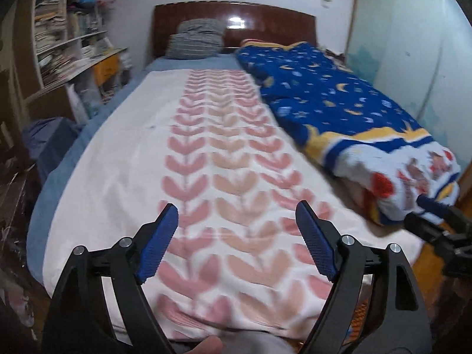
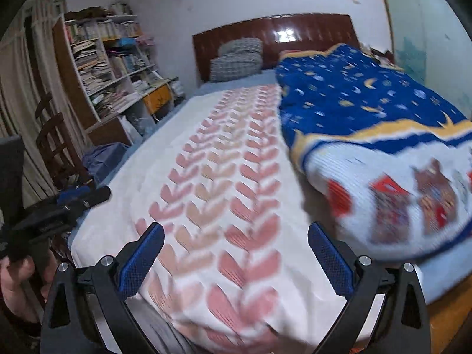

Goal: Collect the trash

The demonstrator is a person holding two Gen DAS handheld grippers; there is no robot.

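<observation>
No trash shows in either view. My left gripper (image 1: 236, 215) is open and empty, held over the foot of a bed whose white cover has a pink leaf pattern (image 1: 212, 159). My right gripper (image 2: 234, 236) is open and empty over the same cover (image 2: 224, 171), near the bed's foot. The right gripper's tip shows at the right edge of the left wrist view (image 1: 433, 209). The left gripper shows at the left edge of the right wrist view (image 2: 79, 196). Both views are blurred by motion.
A folded blue blanket with moons and stars (image 1: 339, 100) lies along the bed's right side. Grey pillows (image 1: 196, 41) rest against a dark wooden headboard (image 1: 265, 23). A crowded bookshelf (image 2: 103, 67) and a wooden chair (image 2: 56, 147) stand left of the bed.
</observation>
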